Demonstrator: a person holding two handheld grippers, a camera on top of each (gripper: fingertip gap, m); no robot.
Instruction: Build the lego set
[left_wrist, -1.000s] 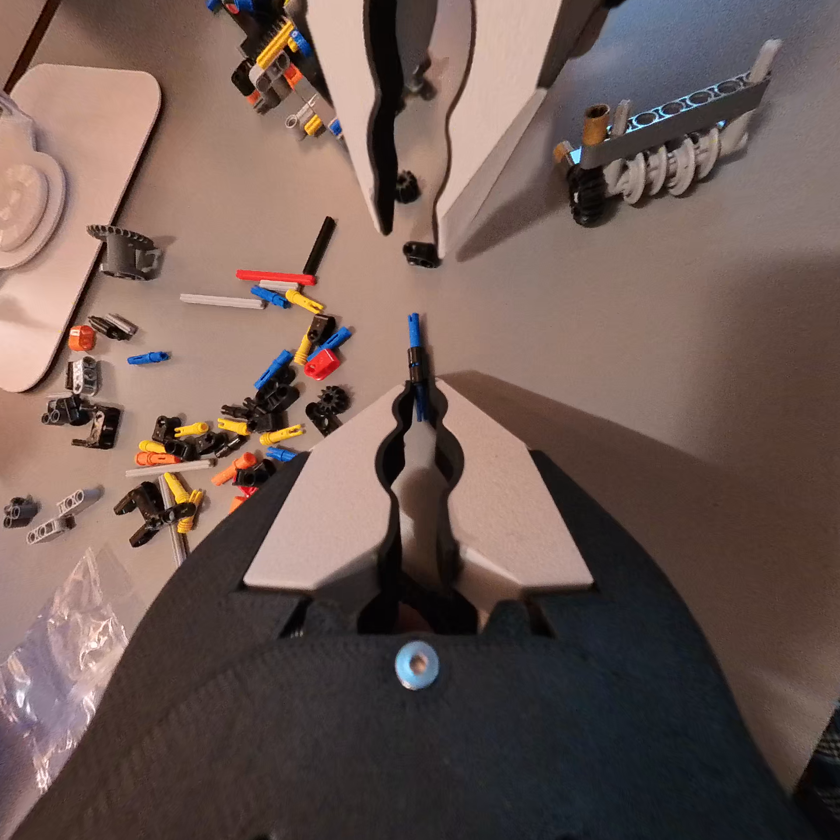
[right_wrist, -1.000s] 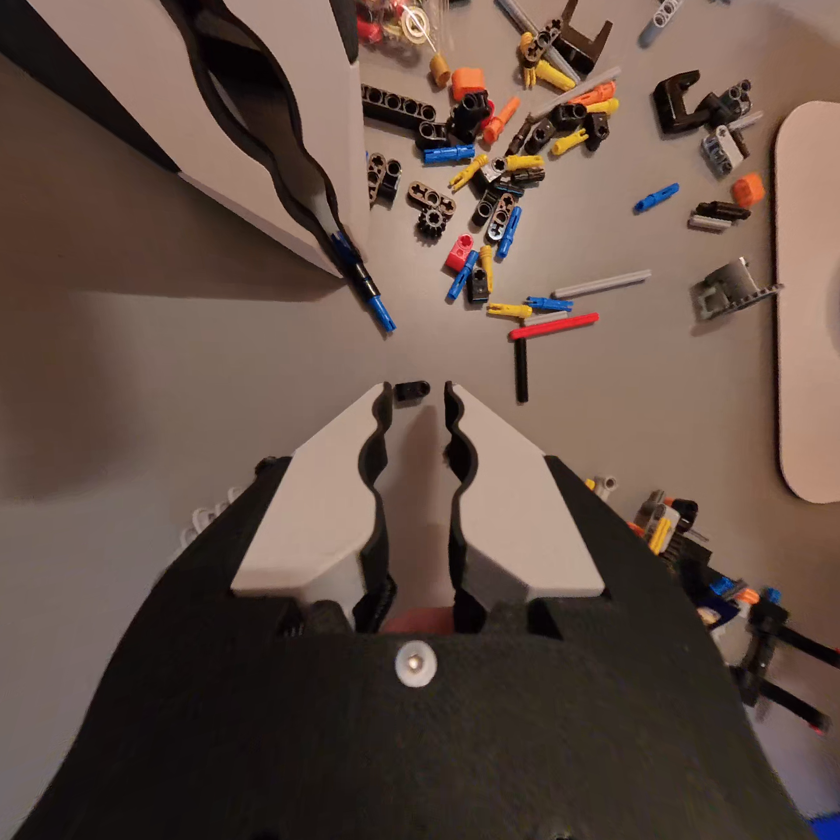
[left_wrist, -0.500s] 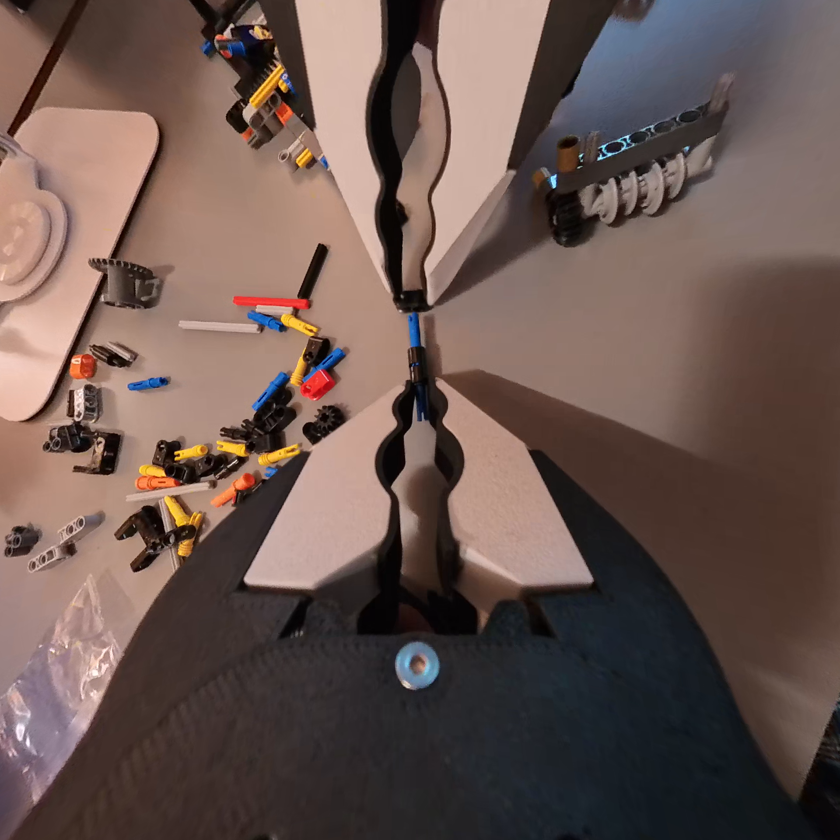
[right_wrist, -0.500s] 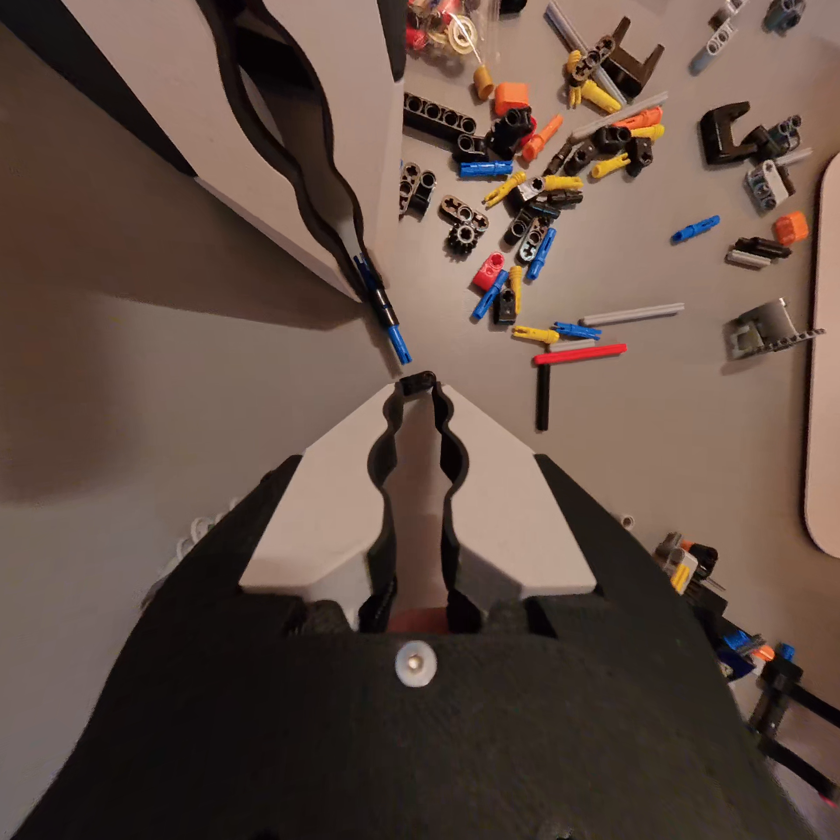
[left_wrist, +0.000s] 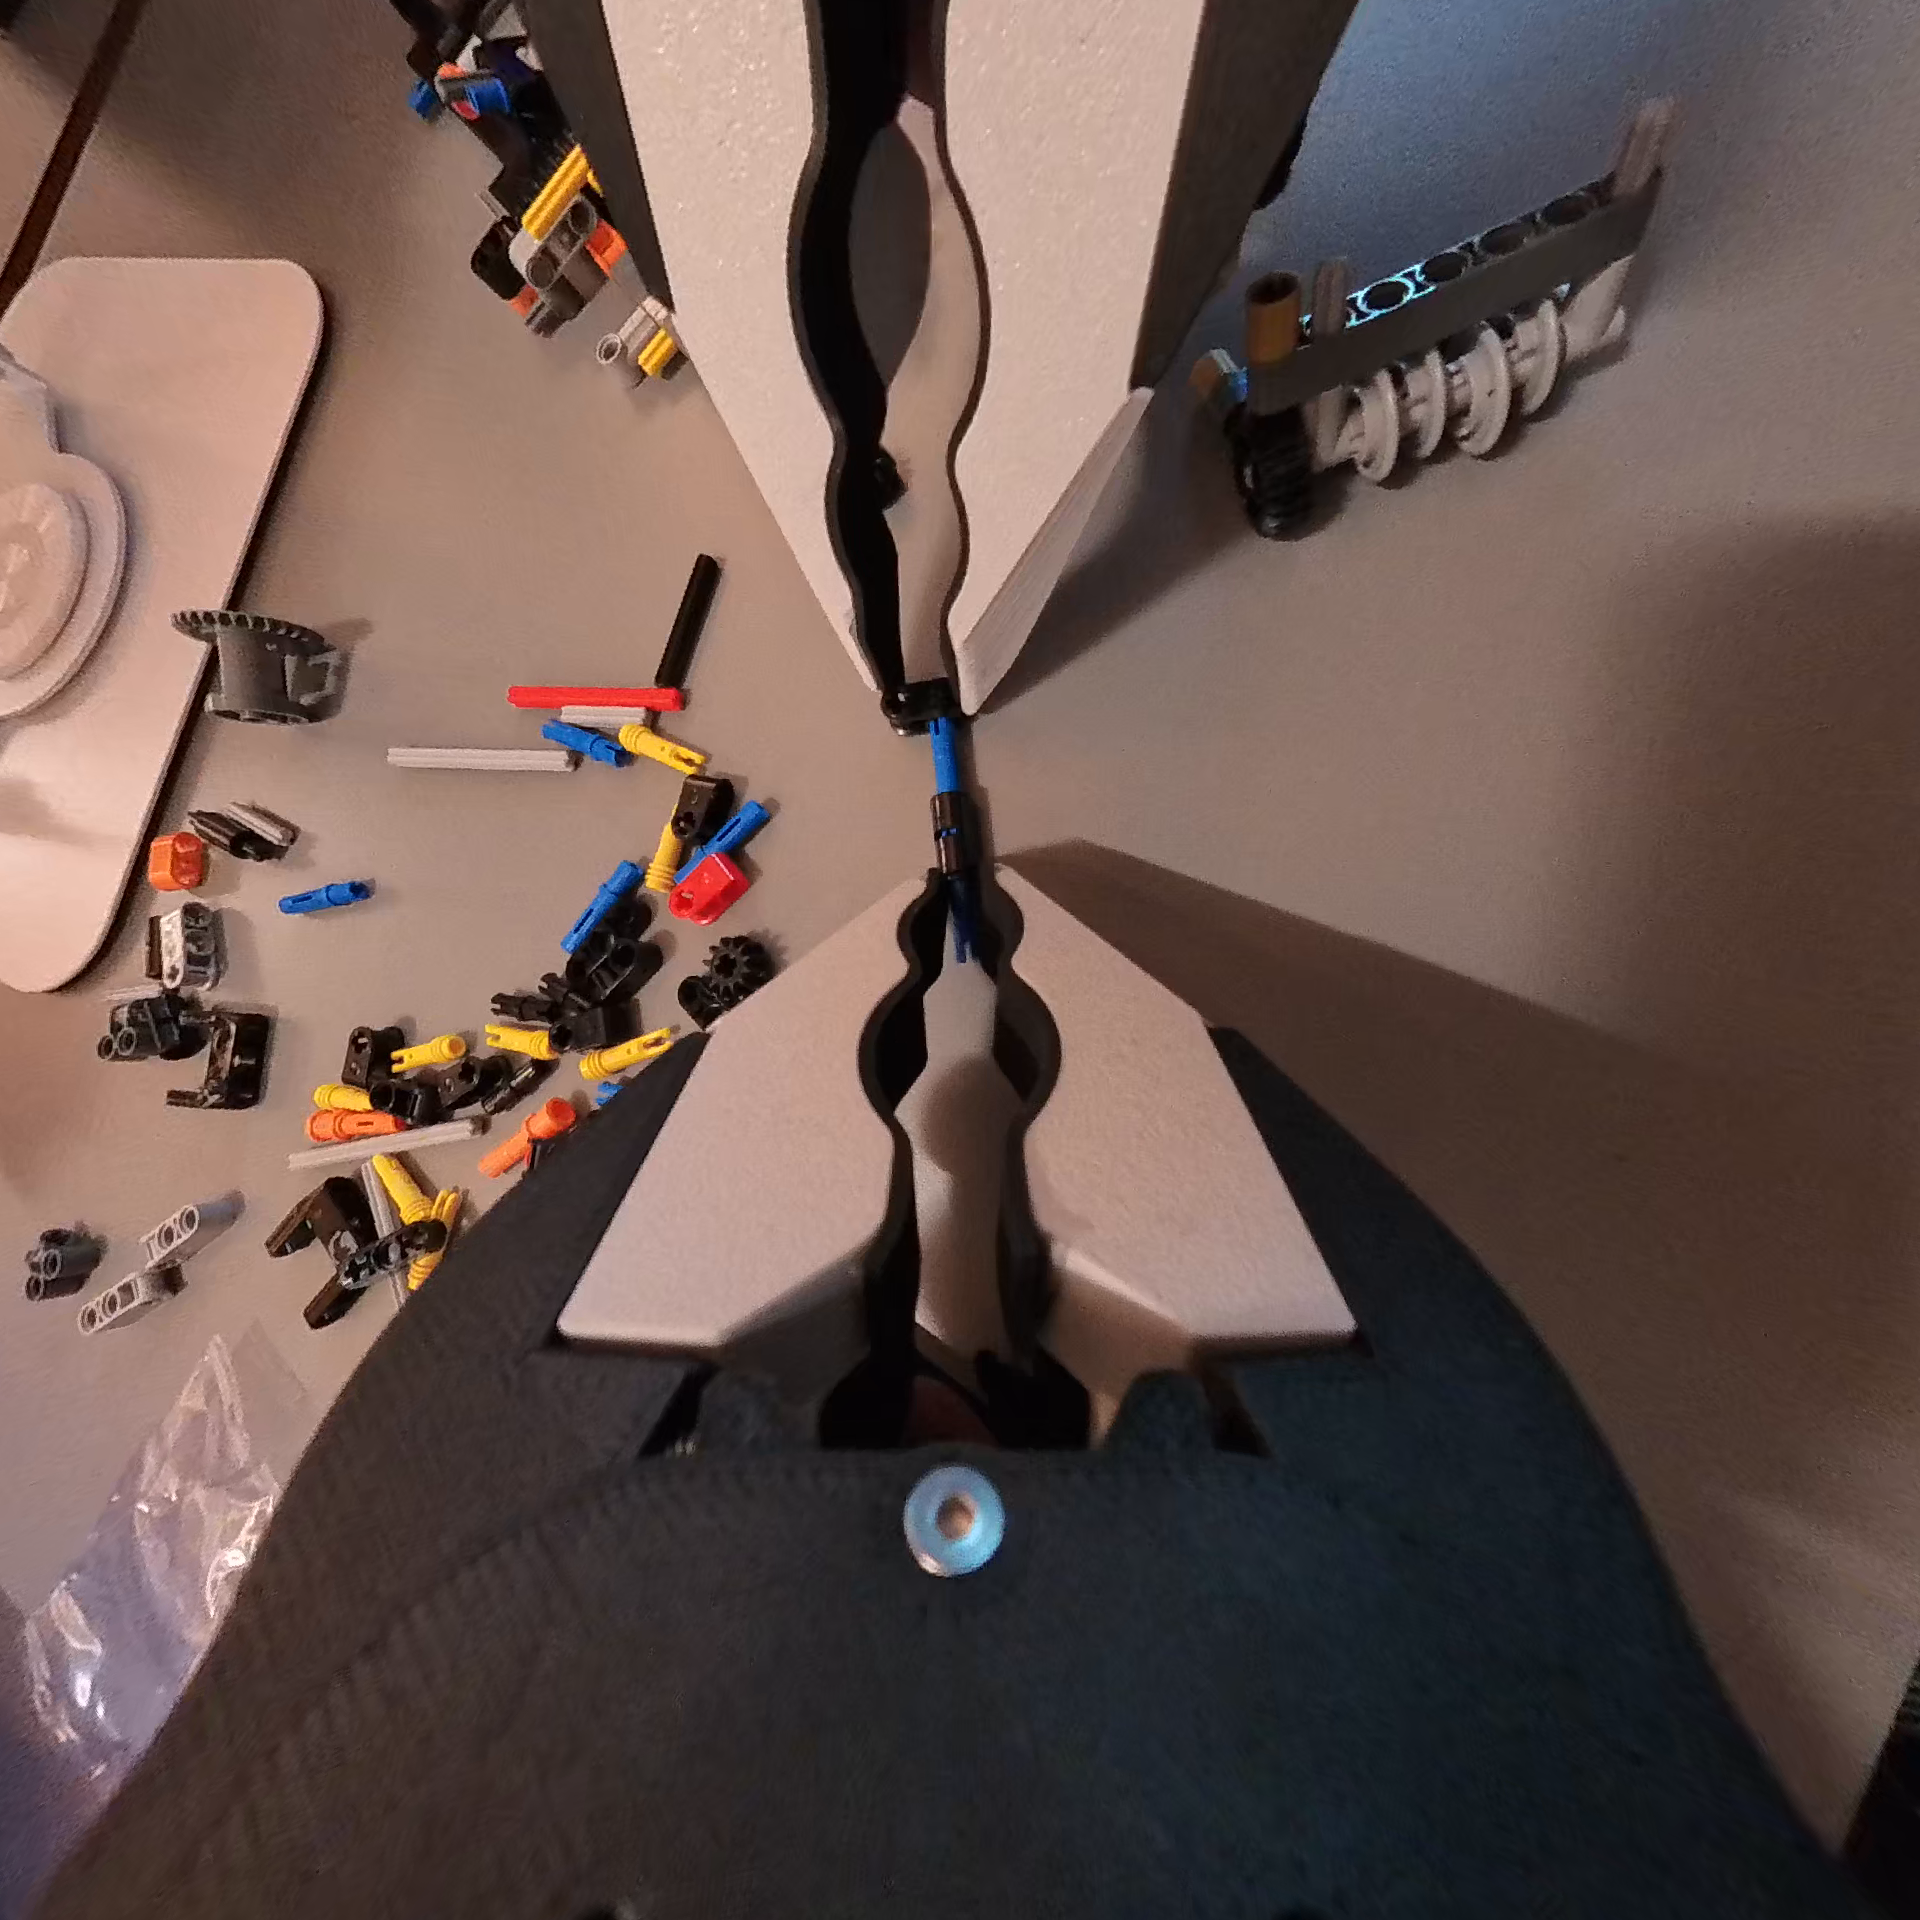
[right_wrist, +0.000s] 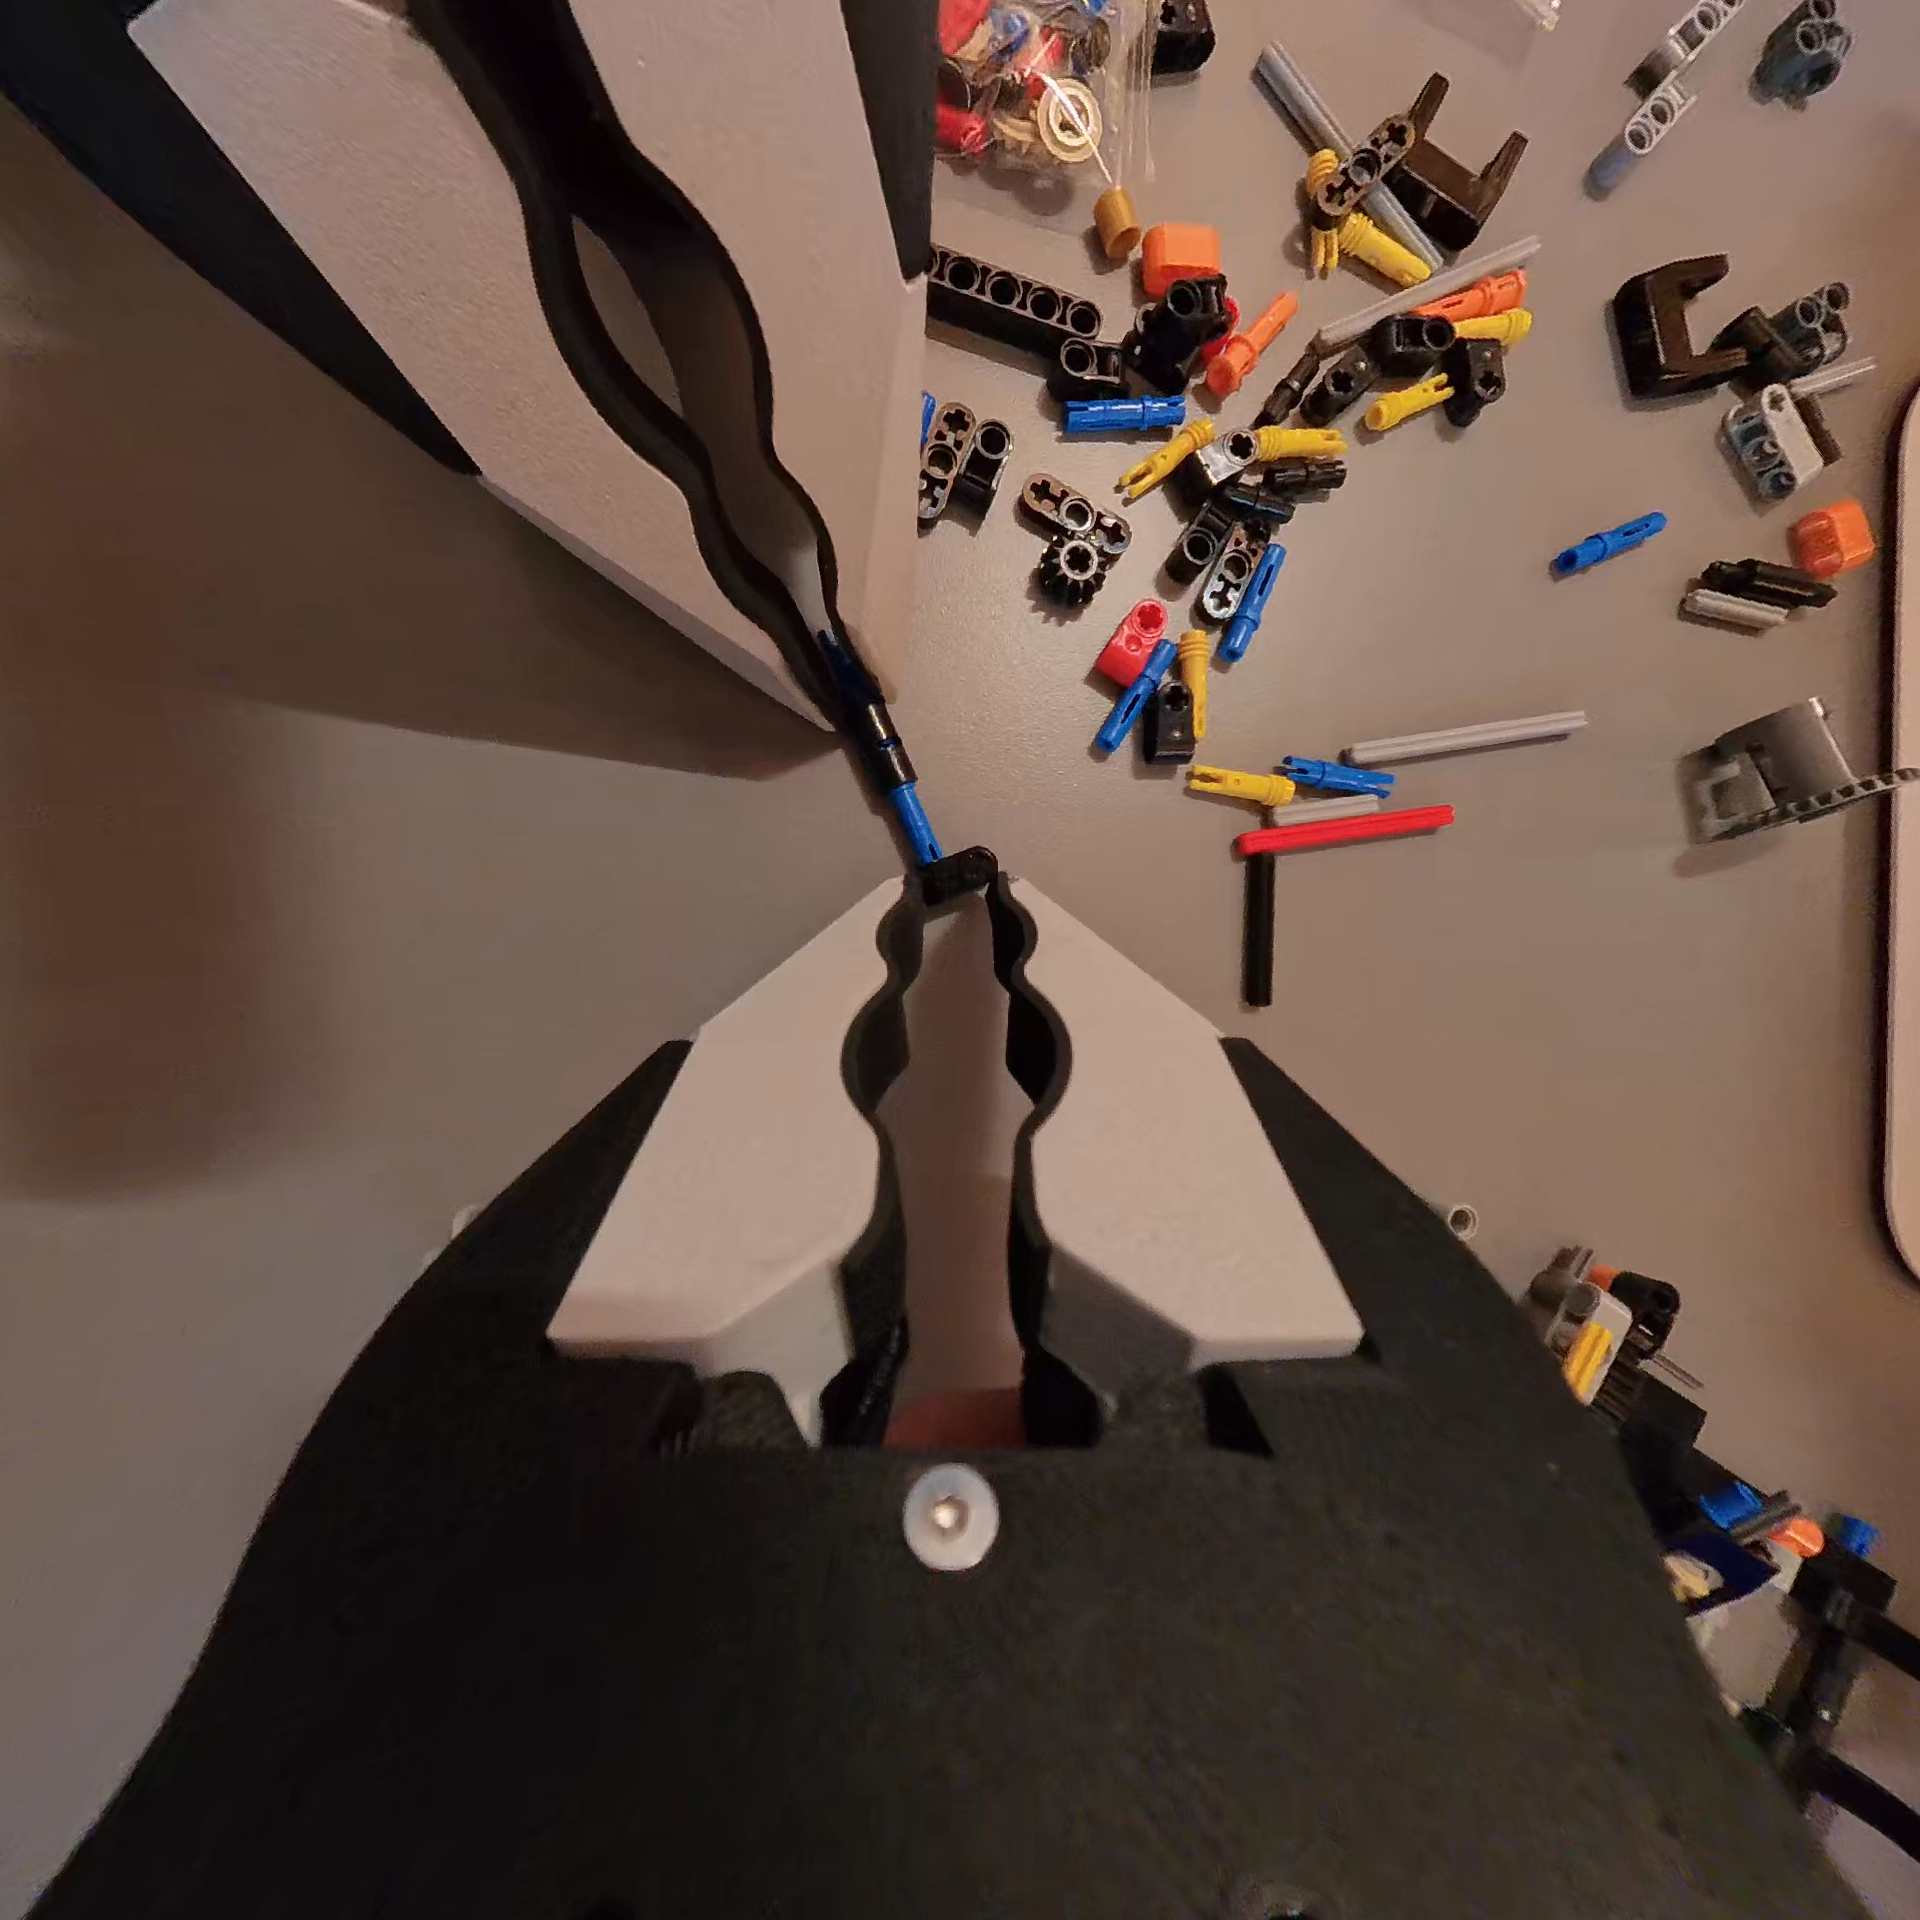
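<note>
Only rightward: clear bag (right_wrist: 1023, 99) behind left tongs (right_wrist: 847, 675).

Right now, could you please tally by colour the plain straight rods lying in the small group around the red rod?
Red plastic rod: 1
Black plastic rod: 1
Light grey plastic rods, one long and one short: 2
Total: 4

Loose parts (left_wrist: 582, 997) crowd one side; the table (left_wrist: 1455, 727) opposite lies open.
</note>
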